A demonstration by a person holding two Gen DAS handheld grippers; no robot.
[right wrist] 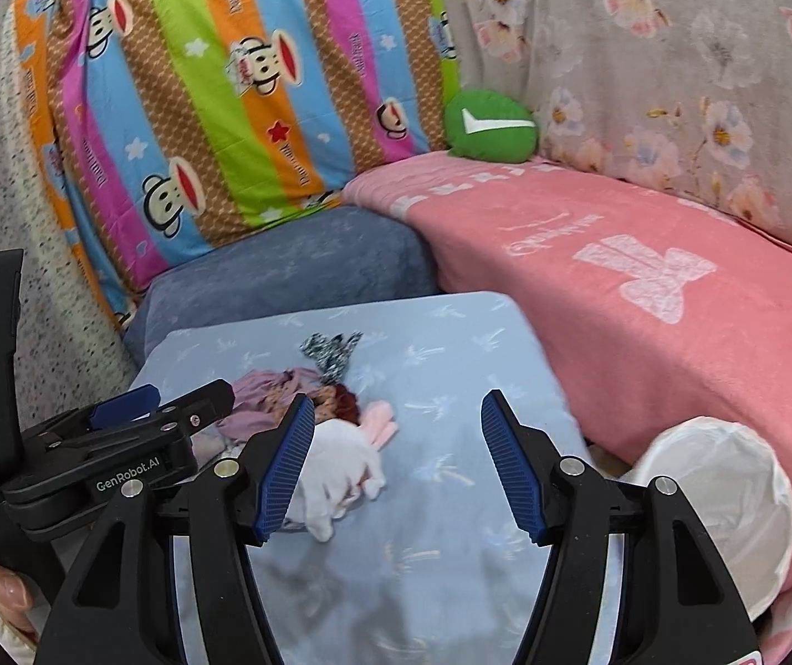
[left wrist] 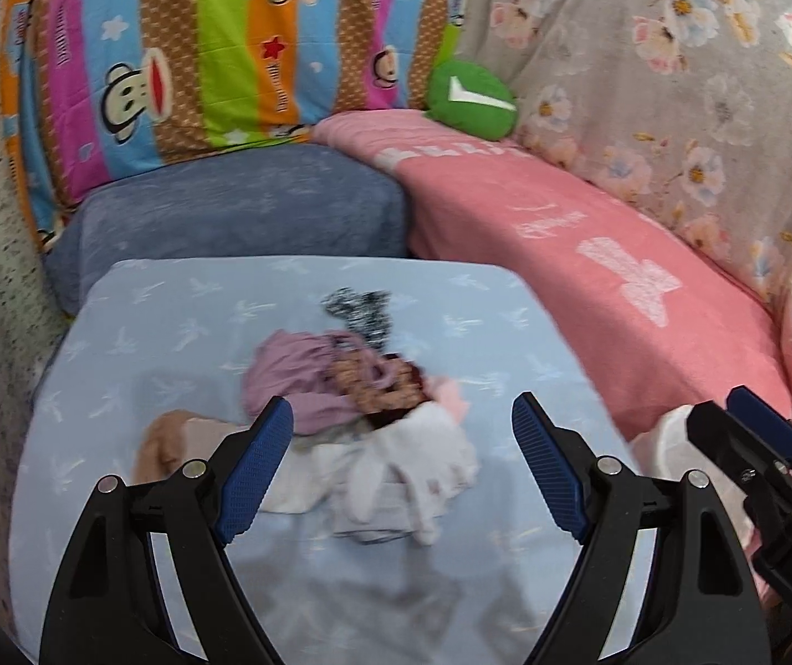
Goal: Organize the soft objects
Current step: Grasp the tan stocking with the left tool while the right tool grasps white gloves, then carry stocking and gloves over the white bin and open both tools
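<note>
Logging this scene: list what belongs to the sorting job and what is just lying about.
For the job:
heap of small garments
white glove
black-and-white piece
white-lined bin
left gripper and right gripper, jaws open

Just lying about:
green cushion
pink blanket
striped monkey-print pillow
blue pillow

A heap of small garments (left wrist: pixel 351 399) lies on the near cushion (left wrist: pixel 185 332), towards its middle. Behind that cushion sits a second cushion (left wrist: pixel 240 210), and behind it a pillow (left wrist: pixel 202 55) stands upright. To the right runs a blanket (left wrist: pixel 589 255) — a round plush (left wrist: pixel 473 100) rests at its far end. A lined bin (right wrist: pixel 728 499) stands right of the near cushion, touching the blanket's edge.
</note>
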